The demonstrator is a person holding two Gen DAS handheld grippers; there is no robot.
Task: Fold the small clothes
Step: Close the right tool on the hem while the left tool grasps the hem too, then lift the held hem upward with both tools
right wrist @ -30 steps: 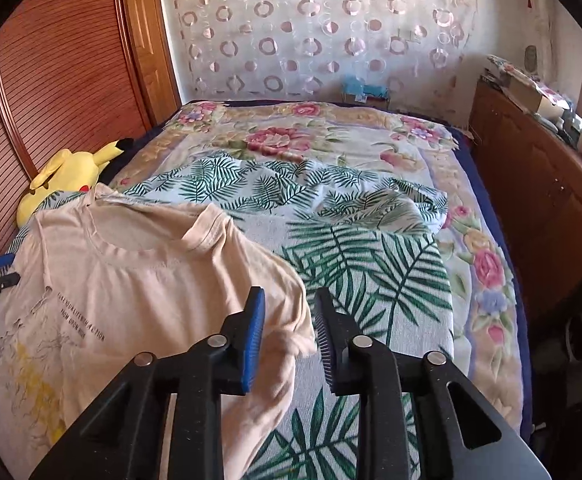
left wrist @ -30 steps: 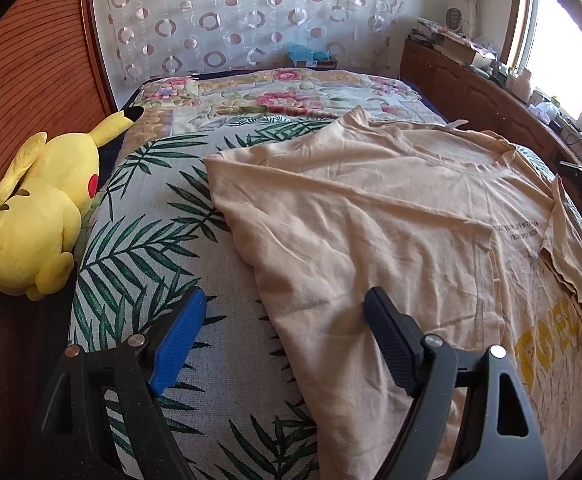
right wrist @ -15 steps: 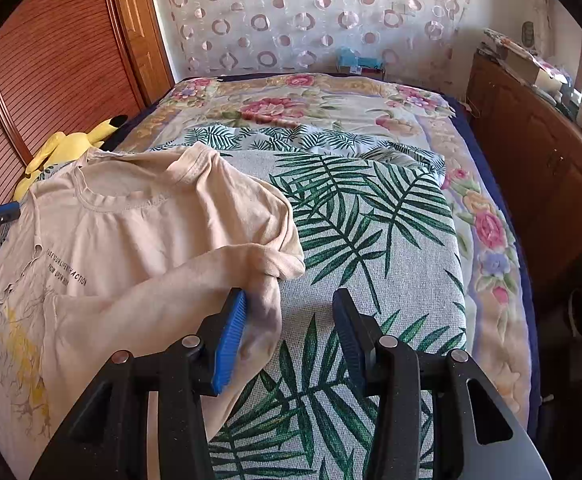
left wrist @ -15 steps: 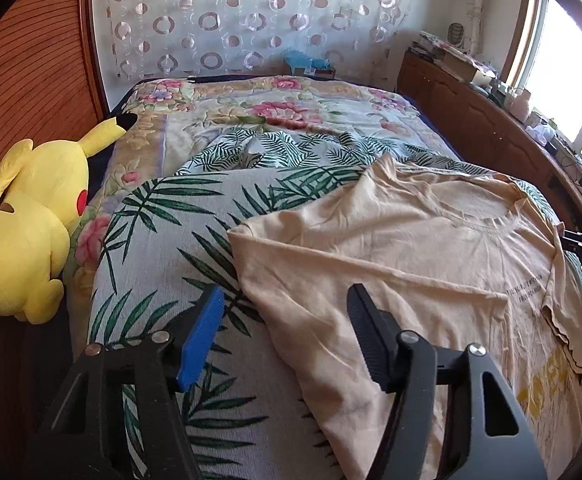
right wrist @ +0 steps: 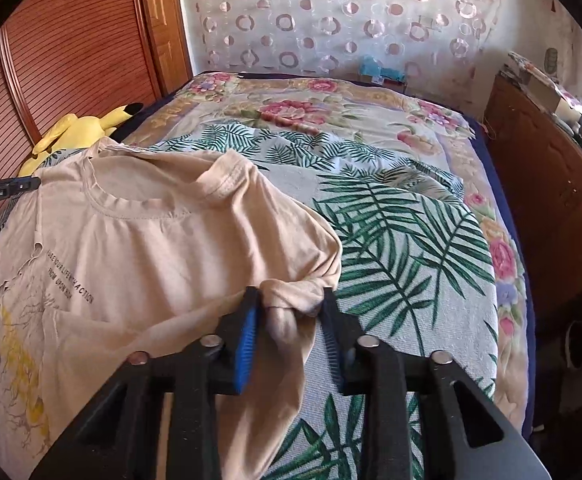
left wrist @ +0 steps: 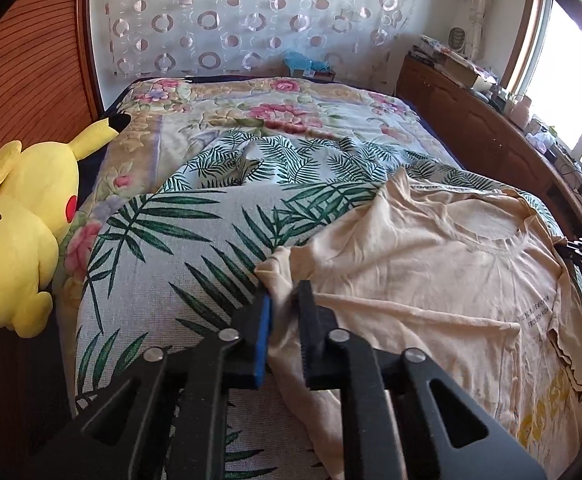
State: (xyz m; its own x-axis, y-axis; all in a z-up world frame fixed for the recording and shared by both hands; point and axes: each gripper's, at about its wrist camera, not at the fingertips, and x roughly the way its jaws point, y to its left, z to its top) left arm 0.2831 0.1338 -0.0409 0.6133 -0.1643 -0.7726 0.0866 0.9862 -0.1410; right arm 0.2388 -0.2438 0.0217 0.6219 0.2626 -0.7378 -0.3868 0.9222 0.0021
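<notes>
- In the lower centre of the left wrist view, the left gripper (left wrist: pixel 285 300) has its jaws drawn nearly together with a bunched sleeve edge of the beige T-shirt (left wrist: pixel 431 280) between them; half a second ago they stood wide apart above the cloth.
- In the lower centre of the right wrist view, the right gripper (right wrist: pixel 291 308) has closed in from a wider gap; a knot of sleeve fabric fills the narrowed space and touches both pads, though I cannot tell how firmly it is pinched.
- The shirt (right wrist: pixel 151 248) lies front up across the lower half of each frame on the palm-leaf blanket (left wrist: pixel 179 248). Its hem runs off the bottom edge, and the yellow print (right wrist: pixel 19 364) at lower left is too creased to read.
- At the far left of the right wrist view the other gripper shows only as a dark tip, with part of a hand cut off by the frame edge.
- A yellow plush toy (left wrist: pixel 23 220) sits at the left edge of the left wrist view, beside the blanket.
- Further back, in the upper middle, lies the floral bedspread (left wrist: pixel 275 116), then a curtain with rings (left wrist: pixel 251 20) at the top.
</notes>
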